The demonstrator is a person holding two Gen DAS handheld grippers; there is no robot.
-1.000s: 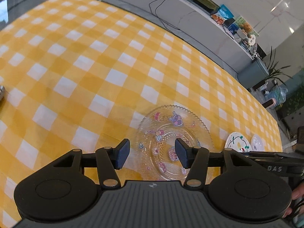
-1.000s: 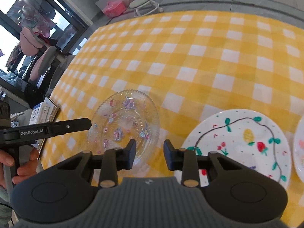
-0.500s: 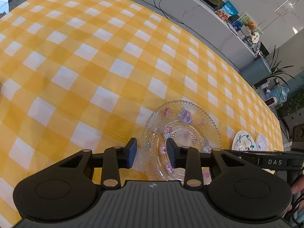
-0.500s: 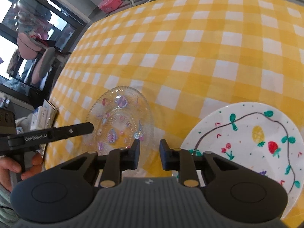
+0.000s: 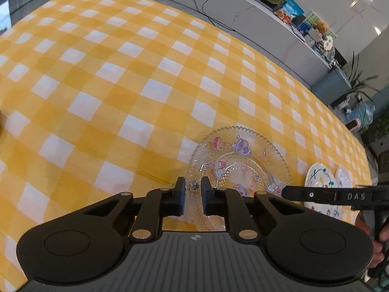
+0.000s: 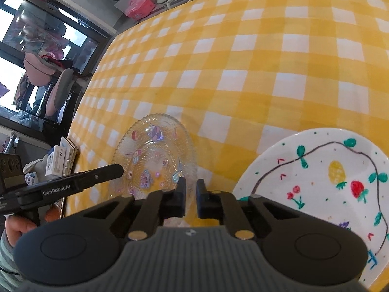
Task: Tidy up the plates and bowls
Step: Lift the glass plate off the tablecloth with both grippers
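A clear glass plate with cartoon stickers lies flat on the yellow checked tablecloth. My left gripper is at its near left rim, jaws closing, with the rim between them and a narrow gap still showing. My right gripper is at the opposite rim of the glass plate, jaws closing to a thin gap with the glass edge in it. One of its fingers shows over the plate's right rim in the left wrist view. A white painted plate lies just right of it.
A smaller white plate sits beyond the painted plate near the table's end. Small boxes stand at the table's left edge, beside a person's hand. A grey counter with cables runs behind the table.
Both grippers' jaws went from wide apart to nearly together. The left now straddles the glass plate's left rim, and the right has sunk a little onto the right rim.
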